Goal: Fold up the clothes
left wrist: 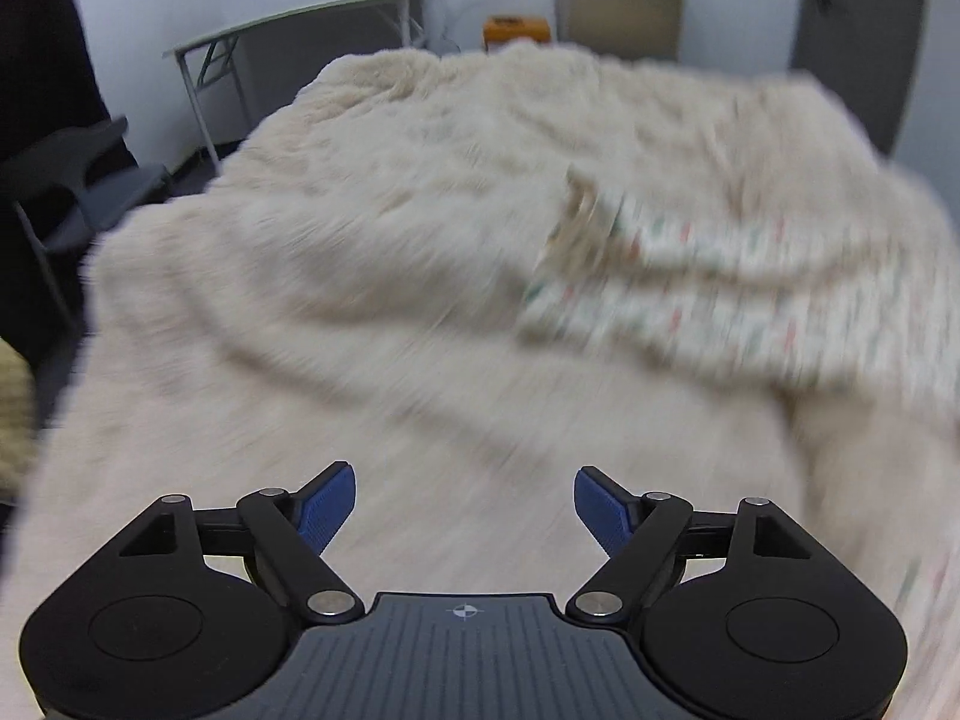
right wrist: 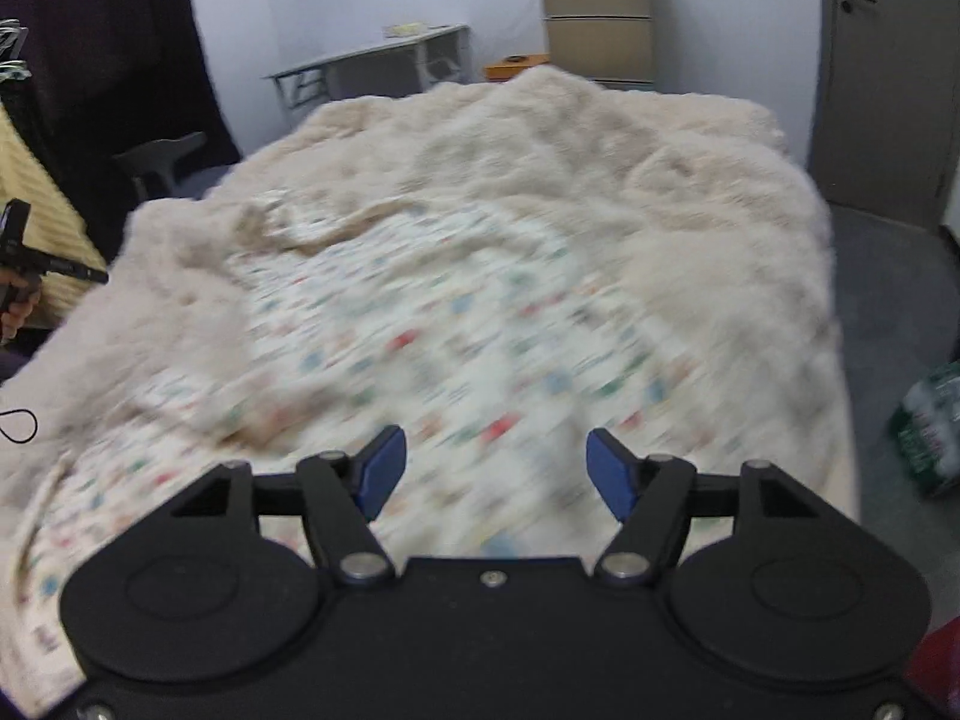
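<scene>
Right wrist: printed garment [right wrist: 456,324] rumpled on fluffy blanket [right wrist: 690,192].

One patterned garment [right wrist: 432,336] on one fluffy cream blanket [right wrist: 690,192]. Two grippers, left [left wrist: 465,510] and right [right wrist: 497,471], two blue fingers [right wrist: 379,471] each. One desk [right wrist: 372,63], one fridge [right wrist: 594,12], one door [right wrist: 888,72], one chair [left wrist: 90,180].

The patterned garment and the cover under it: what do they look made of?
The patterned garment looks like thin woven or knit cloth, matte, white with small coloured prints; it lies flat with soft creases. The cover looks like beige plush or fleece: a fuzzy, piled surface. Motion blur leaves both uncertain.
</scene>
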Demonstrator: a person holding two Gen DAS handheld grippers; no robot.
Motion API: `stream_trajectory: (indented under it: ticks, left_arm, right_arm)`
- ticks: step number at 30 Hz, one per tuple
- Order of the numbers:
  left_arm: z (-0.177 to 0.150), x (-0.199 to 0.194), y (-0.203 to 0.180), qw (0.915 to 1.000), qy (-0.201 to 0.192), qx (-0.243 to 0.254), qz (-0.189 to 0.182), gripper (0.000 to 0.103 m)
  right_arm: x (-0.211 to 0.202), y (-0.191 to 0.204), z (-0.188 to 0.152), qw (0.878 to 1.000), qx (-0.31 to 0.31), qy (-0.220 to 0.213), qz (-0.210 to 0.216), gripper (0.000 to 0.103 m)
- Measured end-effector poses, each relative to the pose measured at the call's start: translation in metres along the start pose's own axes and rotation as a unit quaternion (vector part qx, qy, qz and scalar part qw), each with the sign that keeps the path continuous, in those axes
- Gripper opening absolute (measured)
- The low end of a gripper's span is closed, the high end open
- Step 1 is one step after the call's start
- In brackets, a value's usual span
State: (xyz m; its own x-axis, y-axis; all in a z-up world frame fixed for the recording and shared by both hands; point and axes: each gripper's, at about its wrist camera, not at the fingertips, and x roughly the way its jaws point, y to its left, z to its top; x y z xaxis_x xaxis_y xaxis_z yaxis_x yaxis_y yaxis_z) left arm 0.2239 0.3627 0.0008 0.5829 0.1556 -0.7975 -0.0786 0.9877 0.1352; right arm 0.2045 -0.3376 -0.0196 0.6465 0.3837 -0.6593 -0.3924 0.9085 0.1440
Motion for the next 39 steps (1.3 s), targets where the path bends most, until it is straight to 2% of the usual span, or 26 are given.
stream_trajectory:
  ticks: [2,5,8,9,11,12,14,15,16,17,18,19,21,24,26,27,28,30,32,34,35,39]
  left_arm:
    - [-0.031,-0.016,0.009,0.9991,0.023,0.036,-0.004,0.079]
    - [-0.080,-0.018,0.022,0.9947,0.067,0.064,-0.044,0.080]
    - [-0.126,0.013,0.037,0.9891,0.111,0.022,-0.095,0.080]
    - [-0.147,0.037,0.044,0.9853,0.125,-0.019,-0.115,0.080]
    - [-0.163,0.061,0.049,0.9791,0.134,-0.066,-0.138,0.080]
    - [-0.177,0.085,0.053,0.9705,0.138,-0.115,-0.161,0.076]
    - [-0.181,0.099,0.057,0.9646,0.131,-0.155,-0.168,0.043]
    - [-0.178,0.103,0.060,0.9640,0.117,-0.173,-0.164,0.016]
    - [-0.173,0.105,0.063,0.9632,0.104,-0.188,-0.161,0.006]
    - [-0.165,0.100,0.066,0.9642,0.089,-0.193,-0.159,0.004]
    - [-0.151,0.090,0.070,0.9698,0.060,-0.188,-0.143,0.003]
    - [-0.135,0.076,0.073,0.9769,0.025,-0.176,-0.118,0.003]
    - [-0.106,0.054,0.079,0.9824,-0.022,-0.171,-0.072,0.003]
    - [-0.064,0.036,0.081,0.9793,-0.069,-0.186,-0.037,0.004]
    - [-0.044,0.045,0.062,0.9863,-0.052,-0.156,0.008,0.011]
    - [-0.036,0.058,0.043,0.9909,-0.026,-0.120,0.055,0.019]
    - [-0.034,0.067,0.030,0.9918,-0.007,-0.098,0.082,0.036]
    - [-0.040,0.078,0.008,0.9916,0.032,-0.043,0.118,0.046]
    - [-0.050,0.071,0.004,0.9948,0.033,-0.016,0.095,0.050]
    - [-0.067,0.050,-0.004,0.9979,0.019,0.018,0.059,0.062]
    - [-0.075,0.041,-0.005,0.9984,0.012,0.030,0.047,0.064]
    - [-0.121,-0.016,-0.024,0.9947,-0.025,0.096,-0.027,0.073]
  right_arm:
    - [-0.011,0.018,-0.011,1.000,-0.002,-0.012,0.004,0.065]
    - [-0.030,0.049,-0.035,0.999,-0.003,-0.031,0.026,0.065]
    - [-0.041,0.066,-0.052,0.998,-0.007,-0.038,0.049,0.065]
    - [-0.045,0.070,-0.056,0.998,-0.009,-0.041,0.051,0.065]
    - [-0.046,0.072,-0.056,0.998,-0.011,-0.042,0.049,0.065]
    - [-0.046,0.072,-0.056,0.998,-0.013,-0.042,0.048,0.065]
    - [-0.045,0.068,-0.052,0.998,-0.001,-0.042,0.043,0.065]
    - [-0.044,0.065,-0.050,0.998,0.006,-0.043,0.041,0.065]
    - [-0.044,0.064,-0.048,0.998,0.011,-0.045,0.040,0.065]
    - [-0.045,0.062,-0.047,0.998,0.016,-0.050,0.043,0.065]
    - [-0.046,0.061,-0.047,0.997,0.017,-0.053,0.045,0.065]
    - [-0.048,0.060,-0.048,0.997,0.017,-0.055,0.044,0.065]
    - [-0.049,0.058,-0.049,0.997,0.017,-0.057,0.041,0.065]
    - [-0.047,0.056,-0.048,0.998,0.019,-0.057,0.033,0.064]
    - [-0.045,0.056,-0.048,0.998,0.019,-0.056,0.033,0.064]
    - [-0.045,0.057,-0.049,0.998,0.016,-0.055,0.032,0.064]
    - [-0.044,0.058,-0.049,0.998,0.013,-0.054,0.032,0.064]
    - [-0.046,0.061,-0.050,0.998,0.001,-0.053,0.028,0.064]
    - [-0.048,0.061,-0.049,0.998,-0.004,-0.053,0.029,0.065]
    - [-0.051,0.061,-0.049,0.998,-0.009,-0.052,0.033,0.065]
    - [-0.052,0.062,-0.049,0.998,-0.015,-0.051,0.035,0.065]
    - [-0.056,0.074,-0.049,0.997,-0.052,-0.039,0.049,0.067]
